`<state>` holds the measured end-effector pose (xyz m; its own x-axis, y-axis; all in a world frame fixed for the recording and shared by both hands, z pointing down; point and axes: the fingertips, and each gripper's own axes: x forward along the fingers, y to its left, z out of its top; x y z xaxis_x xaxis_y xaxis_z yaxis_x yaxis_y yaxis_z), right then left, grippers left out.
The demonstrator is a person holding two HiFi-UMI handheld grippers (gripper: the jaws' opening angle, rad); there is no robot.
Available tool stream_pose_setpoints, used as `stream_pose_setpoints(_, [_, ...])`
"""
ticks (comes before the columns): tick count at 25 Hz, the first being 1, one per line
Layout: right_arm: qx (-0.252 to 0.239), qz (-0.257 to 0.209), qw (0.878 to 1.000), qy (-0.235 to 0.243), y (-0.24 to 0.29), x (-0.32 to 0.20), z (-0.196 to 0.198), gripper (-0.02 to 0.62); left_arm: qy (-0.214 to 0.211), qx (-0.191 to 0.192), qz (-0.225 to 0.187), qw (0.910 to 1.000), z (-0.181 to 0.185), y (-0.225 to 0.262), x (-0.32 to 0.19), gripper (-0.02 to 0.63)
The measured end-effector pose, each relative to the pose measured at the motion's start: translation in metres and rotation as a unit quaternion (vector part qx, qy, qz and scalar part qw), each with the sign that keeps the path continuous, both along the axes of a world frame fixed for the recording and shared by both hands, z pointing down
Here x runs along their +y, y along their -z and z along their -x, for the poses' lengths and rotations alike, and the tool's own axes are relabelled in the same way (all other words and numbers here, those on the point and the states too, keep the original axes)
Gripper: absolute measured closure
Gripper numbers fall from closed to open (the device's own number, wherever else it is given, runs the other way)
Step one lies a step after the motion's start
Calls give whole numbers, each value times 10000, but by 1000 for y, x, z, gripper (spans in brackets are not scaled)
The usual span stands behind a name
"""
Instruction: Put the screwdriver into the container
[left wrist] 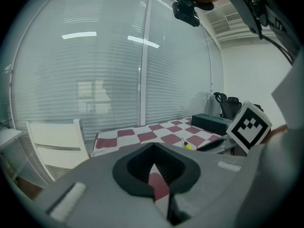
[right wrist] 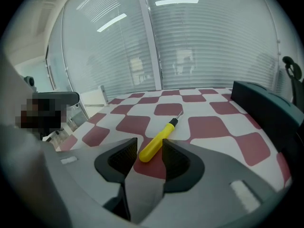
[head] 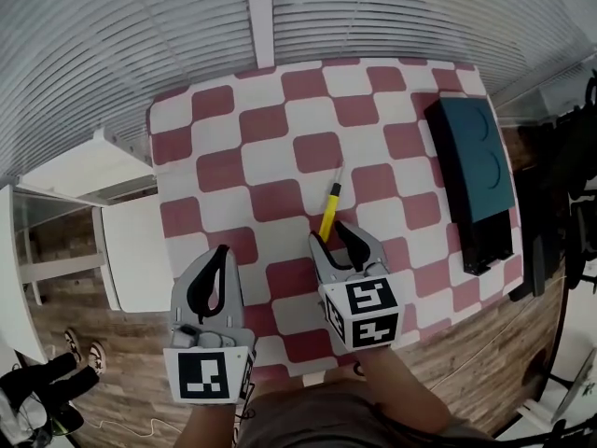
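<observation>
Slatted blinds are closing off the windows behind a table that is wearing a red-and-white checked cloth. The screwdriver is lying on the cloth toward the near edge, a little right of the middle, with its yellow handle facing the person and its thin shaft pointing at the far edge. The right gripper is standing over the handle's butt end with its jaws wide apart. The handle tip is sitting between them, but the pads are not pressing on it. The left gripper is hovering by the near left corner with its jaws together, holding nothing. The dark container is lying along the right edge, well apart from the screwdriver.
</observation>
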<state>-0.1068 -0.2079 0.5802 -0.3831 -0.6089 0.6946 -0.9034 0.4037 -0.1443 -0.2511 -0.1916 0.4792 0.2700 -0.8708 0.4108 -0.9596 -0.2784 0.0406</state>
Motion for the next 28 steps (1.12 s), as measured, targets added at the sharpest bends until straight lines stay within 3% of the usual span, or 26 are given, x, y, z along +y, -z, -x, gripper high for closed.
stream_pose_setpoints(8, [204, 112, 9997, 60, -5, 0, 0, 436, 2, 45, -11, 10000, 2, 0, -1, 606])
stream_pose_setpoints(12, [257, 172, 9995, 18, -7, 2, -6, 502, 23, 40, -41, 10000, 2, 3, 0, 606])
stream_pose_setpoints(16, [195, 171, 9997, -10, -4, 3, -9, 506, 53, 29, -94, 9999, 1, 8, 3, 606])
stream_pose_setpoints(28, [-217, -833, 9960, 249, 68, 3, -6, 508, 183, -102, -523, 9984, -13, 51, 20, 606])
